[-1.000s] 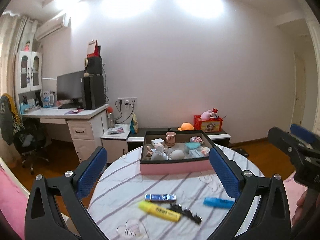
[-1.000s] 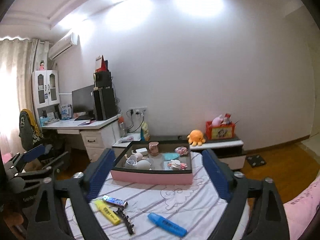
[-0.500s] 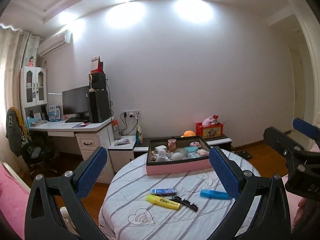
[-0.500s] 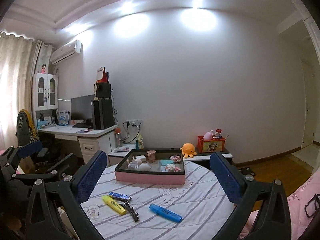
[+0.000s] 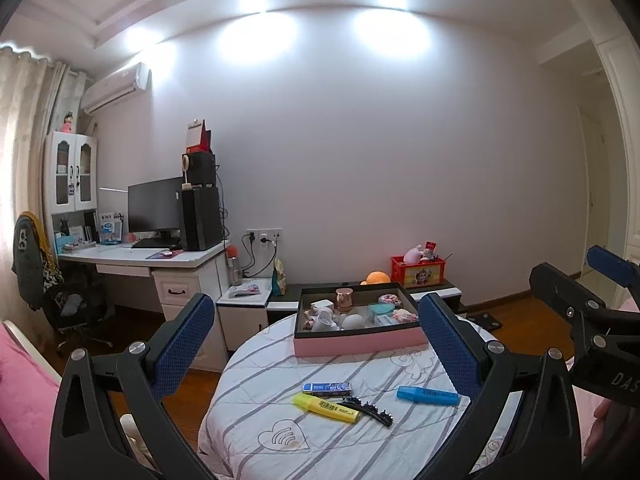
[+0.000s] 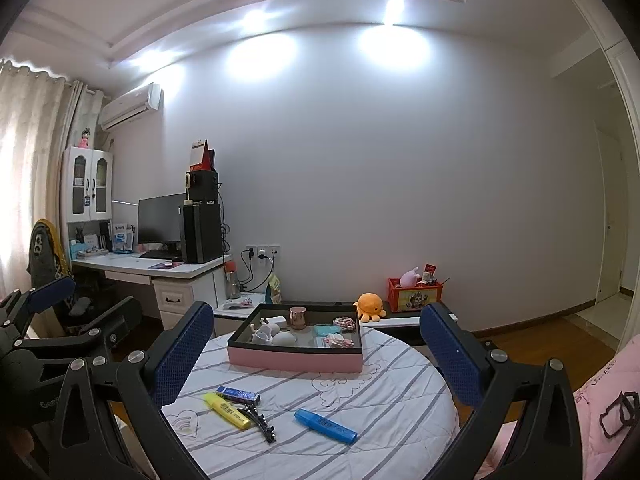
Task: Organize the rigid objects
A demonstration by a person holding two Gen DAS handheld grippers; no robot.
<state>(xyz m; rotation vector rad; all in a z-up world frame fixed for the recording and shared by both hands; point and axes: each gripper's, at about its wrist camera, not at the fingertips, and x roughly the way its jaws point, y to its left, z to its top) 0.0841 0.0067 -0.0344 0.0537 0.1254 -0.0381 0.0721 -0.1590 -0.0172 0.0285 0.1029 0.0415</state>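
We hold two grippers, both spread wide with nothing between the fingers: the left gripper (image 5: 316, 352) and the right gripper (image 6: 316, 356), each hanging above the near edge of the round table (image 6: 400, 400).

On the striped cloth we count four loose things. From the right view, a yellow highlighter (image 6: 226, 410) lies at about 7 o'clock, touching a black hair clip (image 6: 260, 424) beside it; a small blue box (image 6: 238, 395) sits just behind them, and a blue marker (image 6: 326, 426) lies apart at 5 o'clock.

Farther on, at 12 o'clock, stands one pink tray (image 6: 296, 360) holding a copper cup (image 6: 297, 317) and several small pale items too blurred to count.

Beyond the table, a desk (image 5: 140, 258) at 10 o'clock carries a monitor (image 5: 154, 208); its near end is cut off by the left finger.
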